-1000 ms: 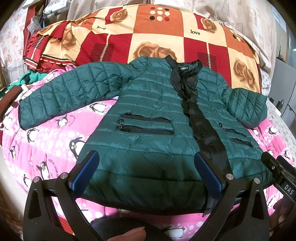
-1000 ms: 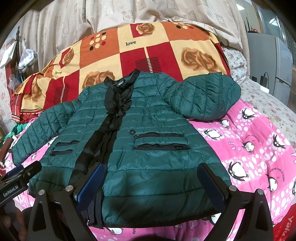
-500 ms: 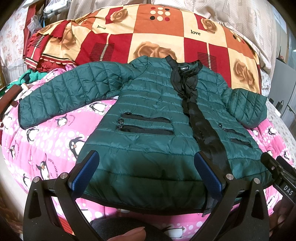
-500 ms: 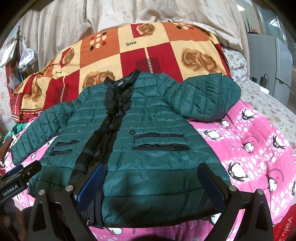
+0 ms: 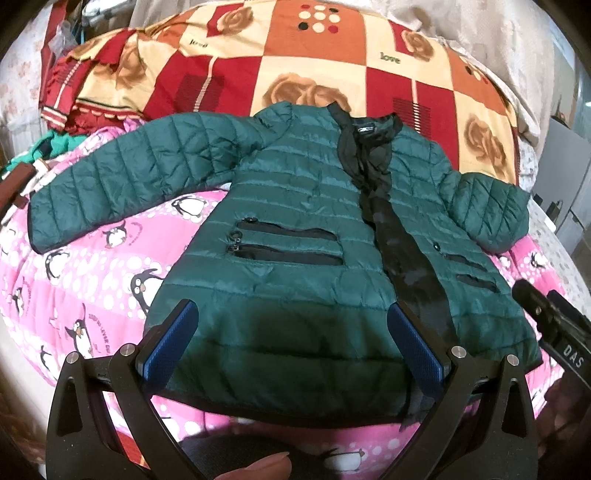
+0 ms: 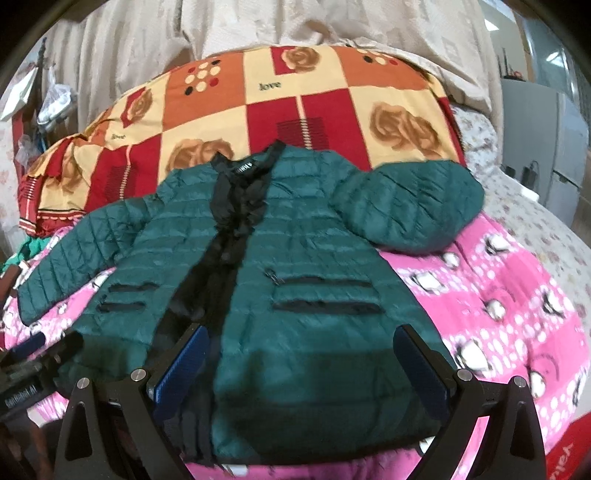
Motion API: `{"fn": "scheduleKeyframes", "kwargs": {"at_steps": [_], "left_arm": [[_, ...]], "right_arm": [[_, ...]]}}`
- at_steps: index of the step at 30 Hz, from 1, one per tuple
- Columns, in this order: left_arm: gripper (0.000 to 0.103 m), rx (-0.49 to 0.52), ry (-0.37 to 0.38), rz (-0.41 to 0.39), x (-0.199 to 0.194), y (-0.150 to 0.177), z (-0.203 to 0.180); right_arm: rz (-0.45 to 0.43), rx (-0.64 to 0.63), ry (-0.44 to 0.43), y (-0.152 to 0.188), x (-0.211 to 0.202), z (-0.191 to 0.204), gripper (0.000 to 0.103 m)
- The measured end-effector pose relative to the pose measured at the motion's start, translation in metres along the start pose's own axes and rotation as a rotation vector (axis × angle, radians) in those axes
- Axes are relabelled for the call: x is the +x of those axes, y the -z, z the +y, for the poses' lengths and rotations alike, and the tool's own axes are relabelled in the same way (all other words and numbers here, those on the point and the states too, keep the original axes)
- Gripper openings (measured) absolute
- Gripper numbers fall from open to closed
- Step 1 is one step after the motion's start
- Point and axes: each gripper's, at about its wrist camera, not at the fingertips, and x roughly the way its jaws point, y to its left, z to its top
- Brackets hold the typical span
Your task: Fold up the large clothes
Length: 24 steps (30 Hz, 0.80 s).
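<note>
A dark green quilted jacket (image 5: 295, 221) (image 6: 317, 273) lies face up on a pink penguin blanket (image 5: 92, 266), collar away from me and a black placket down its front. One sleeve (image 5: 122, 173) stretches out flat to the left; the other sleeve (image 6: 410, 206) is bunched up at the right. My left gripper (image 5: 291, 339) hovers open over the hem, its blue pads (image 5: 173, 339) apart with nothing between them. My right gripper (image 6: 301, 365) is open too, above the hem on the jacket's right half. Each gripper's black body shows at the edge of the other's view.
A red, orange and cream checked quilt (image 5: 332, 62) with rose prints lies piled behind the jacket. Beige bedding (image 6: 258, 26) rises at the back. Clutter and green cloth (image 5: 55, 144) sit at the far left. A grey cabinet (image 6: 543, 147) stands at the right.
Both cameras have moved forward slightly over the jacket's hem and the right view is blurred by motion. The jacket has not moved and both grippers are still open.
</note>
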Motion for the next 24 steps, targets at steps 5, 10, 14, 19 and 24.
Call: {"fn": "scheduleKeyframes", "kwargs": {"at_steps": [5, 10, 14, 19, 24], "left_arm": [[0.103, -0.008, -0.047, -0.027, 0.014, -0.043, 0.007], [0.103, 0.011, -0.104, -0.028, 0.050, -0.078, 0.005], [0.103, 0.083, -0.124, 0.081, 0.110, -0.082, -0.001], [0.103, 0.093, -0.071, 0.223, 0.150, -0.062, 0.002], [0.103, 0.117, -0.092, 0.213, 0.145, -0.056, -0.003]], "right_arm": [[-0.026, 0.039, -0.028, -0.019, 0.026, 0.006, 0.099], [-0.035, 0.086, -0.004, -0.020, 0.042, 0.008, 0.099], [-0.057, 0.065, -0.010, -0.017, 0.038, 0.014, 0.099], [-0.071, 0.063, -0.019, -0.015, 0.037, 0.014, 0.099], [-0.057, 0.113, -0.042, -0.014, 0.043, 0.006, 0.099]]}}
